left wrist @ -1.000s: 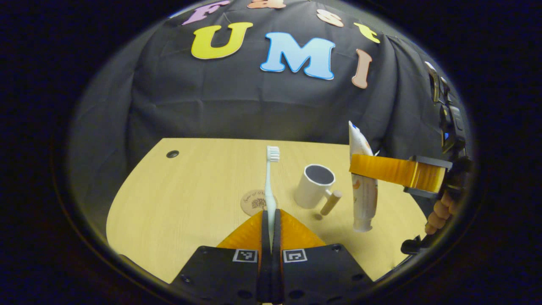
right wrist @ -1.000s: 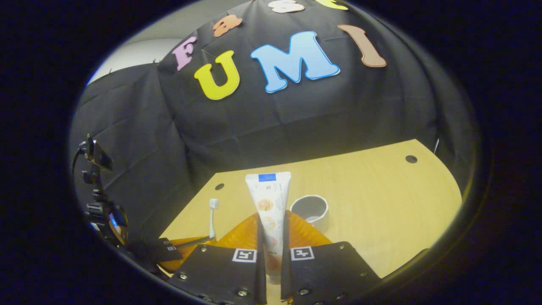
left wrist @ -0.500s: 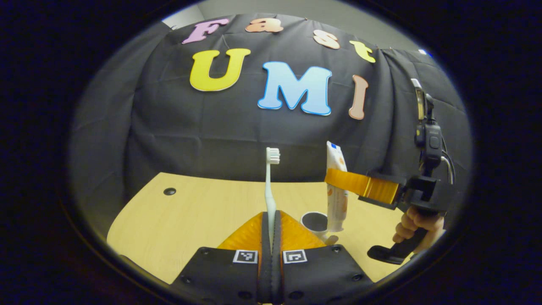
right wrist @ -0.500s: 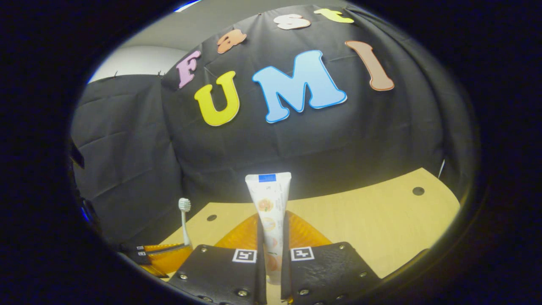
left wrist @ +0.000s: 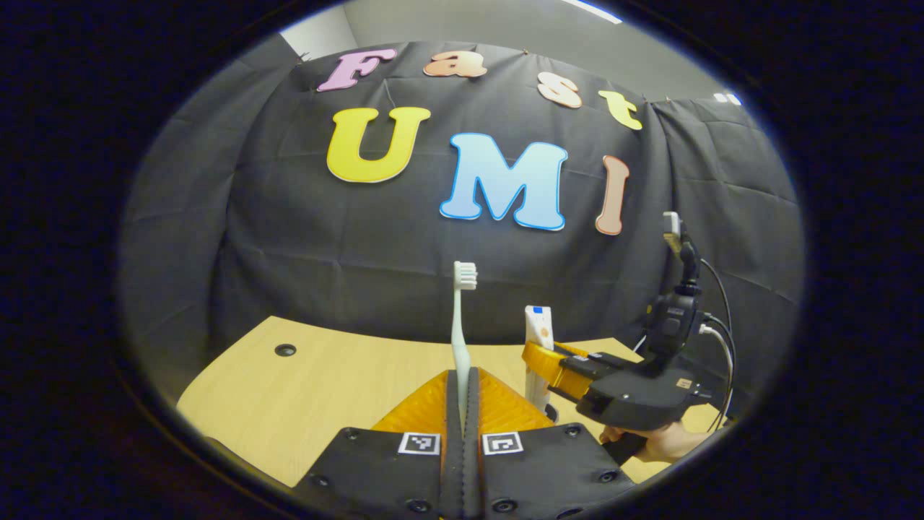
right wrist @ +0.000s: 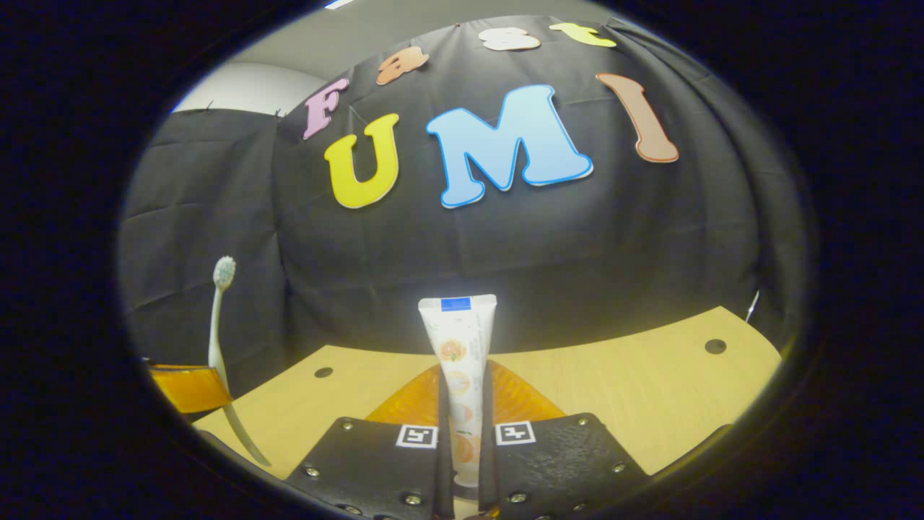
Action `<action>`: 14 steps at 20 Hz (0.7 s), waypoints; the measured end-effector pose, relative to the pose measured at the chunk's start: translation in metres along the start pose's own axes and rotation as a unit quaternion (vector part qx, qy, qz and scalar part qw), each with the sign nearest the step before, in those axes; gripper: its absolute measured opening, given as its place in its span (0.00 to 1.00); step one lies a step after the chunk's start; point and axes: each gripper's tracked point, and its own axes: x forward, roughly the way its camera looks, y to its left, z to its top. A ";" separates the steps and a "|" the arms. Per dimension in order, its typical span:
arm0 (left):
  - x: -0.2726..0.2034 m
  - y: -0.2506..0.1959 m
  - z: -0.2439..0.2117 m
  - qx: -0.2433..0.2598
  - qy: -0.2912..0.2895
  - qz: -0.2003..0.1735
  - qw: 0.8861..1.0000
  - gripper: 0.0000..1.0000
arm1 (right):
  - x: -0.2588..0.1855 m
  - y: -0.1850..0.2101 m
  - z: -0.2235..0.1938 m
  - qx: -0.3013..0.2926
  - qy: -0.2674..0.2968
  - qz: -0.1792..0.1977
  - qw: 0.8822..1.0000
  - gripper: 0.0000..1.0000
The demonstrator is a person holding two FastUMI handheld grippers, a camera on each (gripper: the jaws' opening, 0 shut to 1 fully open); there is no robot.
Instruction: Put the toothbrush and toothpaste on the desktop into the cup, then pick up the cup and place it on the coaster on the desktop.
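Tongs of both hands are clamped: left tongs (left wrist: 462,375) on the toothbrush (left wrist: 460,318), right tongs (right wrist: 462,404) on the toothpaste tube (right wrist: 458,347), both held upright above the bench (right wrist: 613,390), likely for lowering end-first into the cup.

The desktop (right wrist: 650,390) lies bare out to its far edge and right corner, open room for a pass. To the left, the toothbrush (left wrist: 460,325) and toothpaste (left wrist: 538,357) stand upright close together, and the right gripper (left wrist: 546,361) seems to block the near right side.

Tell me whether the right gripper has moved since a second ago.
Yes. In the left gripper view, the right gripper and its toothpaste came left.
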 end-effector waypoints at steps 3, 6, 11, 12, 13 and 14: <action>0.000 0.007 -0.005 -0.003 0.006 0.006 1.000 0.07 | 0.007 -0.003 -0.015 -0.008 0.016 -0.012 1.000 0.16; -0.003 0.011 -0.007 -0.006 0.011 0.009 1.000 0.07 | 0.007 -0.005 -0.035 -0.011 0.043 -0.017 0.999 0.19; -0.002 0.012 -0.016 -0.019 0.022 0.010 1.000 0.07 | -0.004 -0.010 -0.061 -0.029 0.091 -0.034 0.995 0.24; -0.001 0.010 -0.017 -0.021 0.023 0.007 0.999 0.07 | -0.007 -0.010 -0.069 -0.030 0.107 -0.034 0.993 0.19; -0.001 0.009 -0.018 -0.023 0.024 0.005 0.999 0.07 | -0.010 -0.011 -0.075 -0.032 0.122 -0.034 0.991 0.27; -0.001 0.008 -0.018 -0.024 0.024 0.003 0.999 0.07 | -0.014 -0.011 -0.079 -0.034 0.135 -0.034 0.990 0.28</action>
